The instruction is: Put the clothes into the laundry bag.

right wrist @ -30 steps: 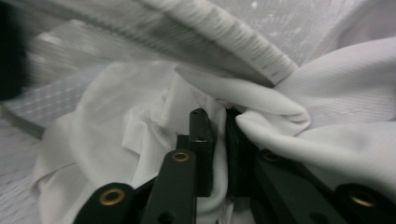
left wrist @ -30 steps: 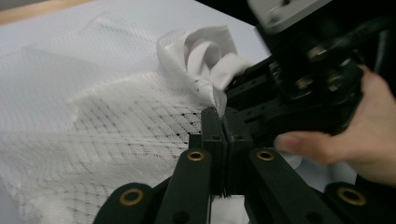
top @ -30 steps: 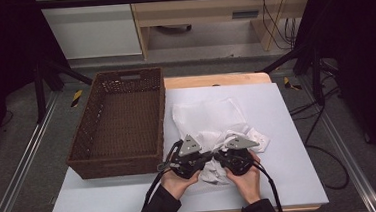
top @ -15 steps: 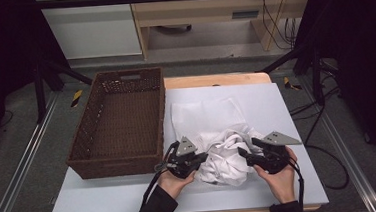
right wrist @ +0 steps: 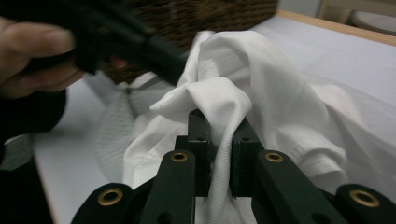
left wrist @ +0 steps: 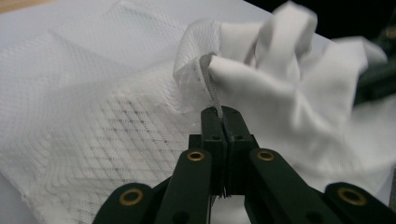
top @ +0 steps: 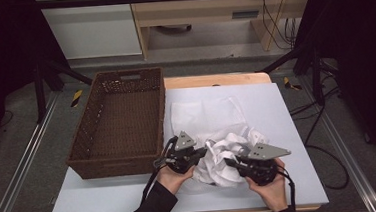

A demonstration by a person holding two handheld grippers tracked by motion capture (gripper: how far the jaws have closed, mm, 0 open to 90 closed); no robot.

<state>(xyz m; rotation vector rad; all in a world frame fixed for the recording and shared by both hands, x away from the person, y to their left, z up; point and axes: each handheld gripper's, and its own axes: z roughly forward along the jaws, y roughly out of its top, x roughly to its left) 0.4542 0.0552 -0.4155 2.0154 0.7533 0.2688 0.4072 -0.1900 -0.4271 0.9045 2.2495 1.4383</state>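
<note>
Jaws: left gripper (left wrist: 223,116) pinching a mesh bag's (left wrist: 93,135) edge; right gripper (right wrist: 217,128) clamping a fold of white cloth (right wrist: 261,88). Both are lying bunched on the table (top: 286,109), beside the empty wicker basket (top: 122,163). Progress: apparently bagging, unfinished. Obscured: bag opening, cloth's shape.

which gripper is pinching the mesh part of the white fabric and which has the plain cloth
The left gripper is shut on the mesh edge; the right gripper clamps a fold of the plain white cloth.
</note>
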